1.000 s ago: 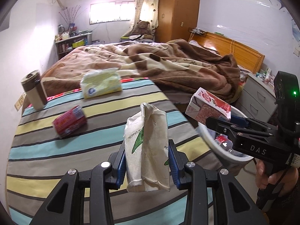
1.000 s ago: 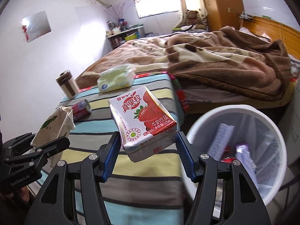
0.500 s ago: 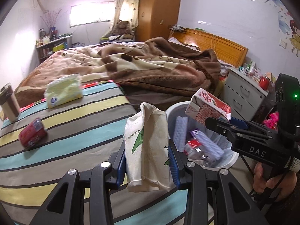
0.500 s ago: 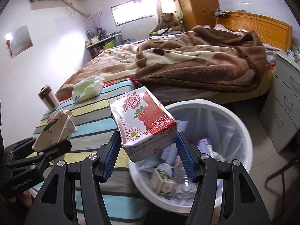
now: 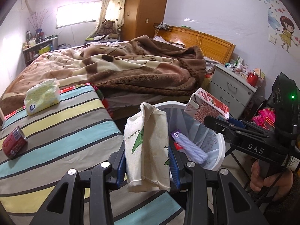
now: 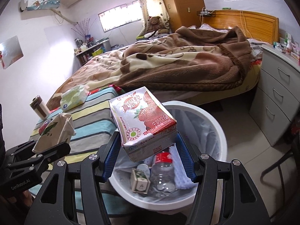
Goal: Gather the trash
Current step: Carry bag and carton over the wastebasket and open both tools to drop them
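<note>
Paper bag (image 5: 147, 148) — one; carton (image 6: 143, 120) — one

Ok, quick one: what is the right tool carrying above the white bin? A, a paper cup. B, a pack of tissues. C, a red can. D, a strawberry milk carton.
D: the right tool is clamped on the strawberry milk carton, held over the white bin; the red can and the pack of tissues lie on the striped cover.
</note>
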### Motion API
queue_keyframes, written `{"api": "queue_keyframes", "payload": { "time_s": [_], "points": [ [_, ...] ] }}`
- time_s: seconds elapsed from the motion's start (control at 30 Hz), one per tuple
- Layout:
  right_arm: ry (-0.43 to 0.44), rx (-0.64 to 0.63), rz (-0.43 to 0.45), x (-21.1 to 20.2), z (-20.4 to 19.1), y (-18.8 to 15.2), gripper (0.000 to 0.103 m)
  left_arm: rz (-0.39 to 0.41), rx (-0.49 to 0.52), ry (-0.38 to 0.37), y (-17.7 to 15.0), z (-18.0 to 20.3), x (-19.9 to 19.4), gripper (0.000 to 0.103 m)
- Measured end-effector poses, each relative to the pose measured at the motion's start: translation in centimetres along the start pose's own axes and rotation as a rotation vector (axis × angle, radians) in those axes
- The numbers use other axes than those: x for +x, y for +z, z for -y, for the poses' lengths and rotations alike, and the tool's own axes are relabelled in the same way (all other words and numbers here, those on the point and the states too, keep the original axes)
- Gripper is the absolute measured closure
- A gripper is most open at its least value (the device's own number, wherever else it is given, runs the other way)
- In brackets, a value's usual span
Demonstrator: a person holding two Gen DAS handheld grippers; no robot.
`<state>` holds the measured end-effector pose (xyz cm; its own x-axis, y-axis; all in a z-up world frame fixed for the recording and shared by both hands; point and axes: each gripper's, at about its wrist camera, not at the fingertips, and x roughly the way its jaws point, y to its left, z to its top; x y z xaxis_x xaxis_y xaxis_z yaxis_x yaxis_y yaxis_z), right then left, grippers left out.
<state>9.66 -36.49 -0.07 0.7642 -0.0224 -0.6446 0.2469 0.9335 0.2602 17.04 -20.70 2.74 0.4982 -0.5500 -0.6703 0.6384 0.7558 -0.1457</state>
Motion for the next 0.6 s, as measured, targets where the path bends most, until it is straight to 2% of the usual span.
{"api": "queue_keyframes", "payload": {
  "time_s": [0.6],
  "points": [
    [-0.064, 0.045, -0.08, 1.7, 3.7, -0.6, 0.042, -0.087, 0.025, -0.054, 1.3, 3.2, 6.2, 0.061]
  ]
}}
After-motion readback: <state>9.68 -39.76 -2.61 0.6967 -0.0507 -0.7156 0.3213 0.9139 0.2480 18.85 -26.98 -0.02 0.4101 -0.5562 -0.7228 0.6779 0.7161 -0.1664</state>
